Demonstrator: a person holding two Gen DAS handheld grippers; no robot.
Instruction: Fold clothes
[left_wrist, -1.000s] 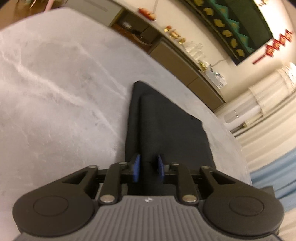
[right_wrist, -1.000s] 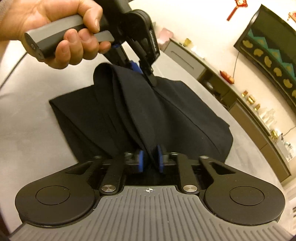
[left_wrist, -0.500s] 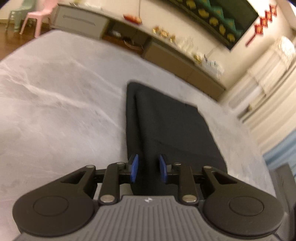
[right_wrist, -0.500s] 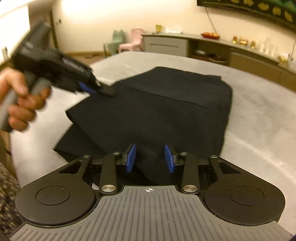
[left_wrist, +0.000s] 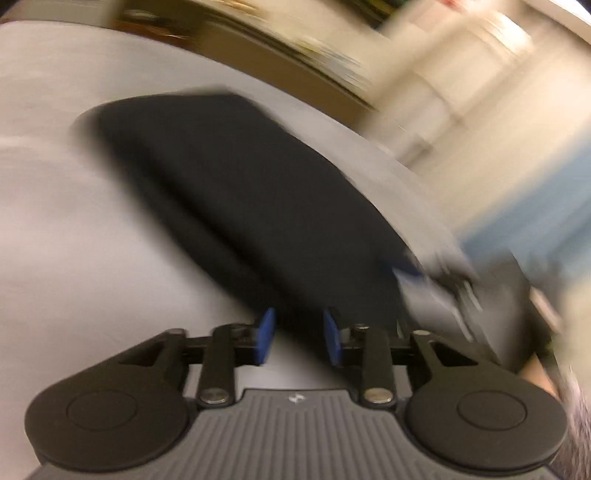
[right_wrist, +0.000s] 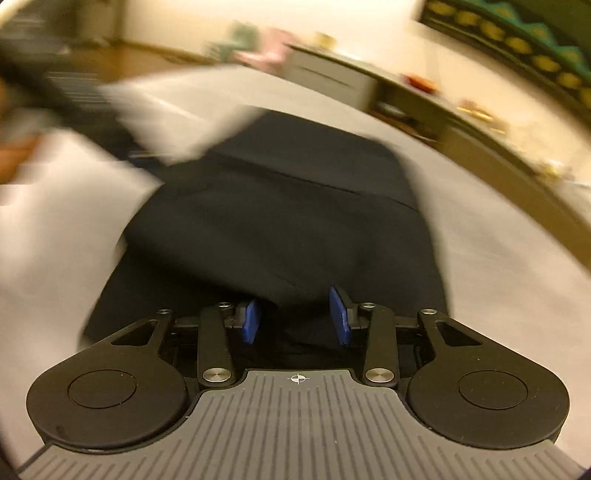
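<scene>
Both views blurred. Left gripper (left_wrist: 298, 334) has its jaws apart, nothing between the pads, at near edge of black garment (left_wrist: 251, 184). Right gripper (right_wrist: 293, 314) also spread wide over the cloth. Garment lies folded flat on grey table (left_wrist: 74, 221). Sideboard (right_wrist: 461, 122) behind.

Pale grey table (right_wrist: 498, 258) with a folded black garment (right_wrist: 288, 229) lying flat on it, both views motion-blurred

We hold our black left gripper (left_wrist: 298, 336) with its blue pads (left_wrist: 265, 335) parted, nothing between them; our black right gripper (right_wrist: 294, 316) is likewise spread wide and empty.
</scene>
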